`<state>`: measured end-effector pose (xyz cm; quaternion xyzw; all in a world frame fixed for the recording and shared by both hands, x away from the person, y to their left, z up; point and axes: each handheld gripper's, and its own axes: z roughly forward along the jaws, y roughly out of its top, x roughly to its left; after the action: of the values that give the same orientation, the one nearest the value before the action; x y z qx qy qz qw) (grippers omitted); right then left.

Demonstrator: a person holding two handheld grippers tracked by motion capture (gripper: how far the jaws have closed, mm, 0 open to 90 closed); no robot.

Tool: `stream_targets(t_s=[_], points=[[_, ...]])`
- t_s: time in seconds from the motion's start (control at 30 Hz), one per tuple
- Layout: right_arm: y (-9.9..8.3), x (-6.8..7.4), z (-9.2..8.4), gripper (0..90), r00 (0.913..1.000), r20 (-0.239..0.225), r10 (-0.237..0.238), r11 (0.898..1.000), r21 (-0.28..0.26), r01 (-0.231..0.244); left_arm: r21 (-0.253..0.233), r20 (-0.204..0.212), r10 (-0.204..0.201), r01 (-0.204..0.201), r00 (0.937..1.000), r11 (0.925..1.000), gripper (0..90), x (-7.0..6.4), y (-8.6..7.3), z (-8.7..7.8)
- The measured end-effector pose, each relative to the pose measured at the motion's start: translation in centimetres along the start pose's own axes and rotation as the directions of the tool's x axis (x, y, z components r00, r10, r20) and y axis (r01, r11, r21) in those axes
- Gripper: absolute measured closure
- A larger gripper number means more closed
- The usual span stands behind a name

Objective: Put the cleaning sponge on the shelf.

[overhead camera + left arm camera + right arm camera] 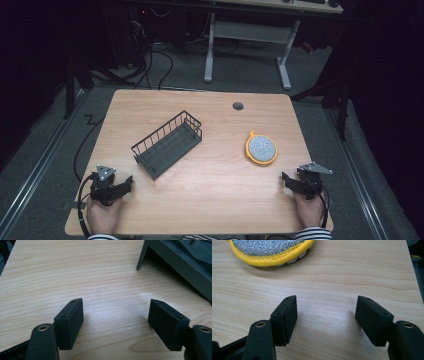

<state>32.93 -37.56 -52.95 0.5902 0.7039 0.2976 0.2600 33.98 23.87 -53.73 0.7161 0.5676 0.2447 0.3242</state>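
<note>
Both sets of jaws wide apart, nothing between them, only bare worktop (215,200). Right gripper (295,182) low at the near right edge; the round yellow-rimmed scrubber (261,148) lies near, just ahead of its jaws, flat. Left gripper (122,186) at the near left; the dark wire basket (167,144) sits ahead and to its right, apparently empty. Each hand (103,212) rests at the worktop's near edge.

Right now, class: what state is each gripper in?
Left gripper: jaws open, holding nothing.
Right gripper: jaws open, holding nothing.
</note>
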Motion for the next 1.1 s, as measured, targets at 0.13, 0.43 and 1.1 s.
stream_targets(t_s=[0.13, 0.43, 1.1], points=[[0.0, 0.01, 0.01, 34.0, 1.0, -0.001, -0.002, 1.0, -0.001, 0.002, 0.0, 0.001, 0.0, 0.0, 1.0, 1.0, 28.7, -0.01, 0.0, 0.01], [0.0, 0.01, 0.01, 34.0, 1.0, -0.001, -0.003, 1.0, -0.001, 0.003, 0.003, 0.016, 0.011, -0.011, 0.9998, 0.9999, 26.9, -0.04, 0.03, 0.04], [0.0, 0.0, 0.0, 33.8, 1.0, -0.003, -0.003, 1.0, 0.0, 0.003, 0.034, 0.118, -0.045, 0.041, 0.992, 0.9986, 30.7, 0.66, 0.92, 0.05]])
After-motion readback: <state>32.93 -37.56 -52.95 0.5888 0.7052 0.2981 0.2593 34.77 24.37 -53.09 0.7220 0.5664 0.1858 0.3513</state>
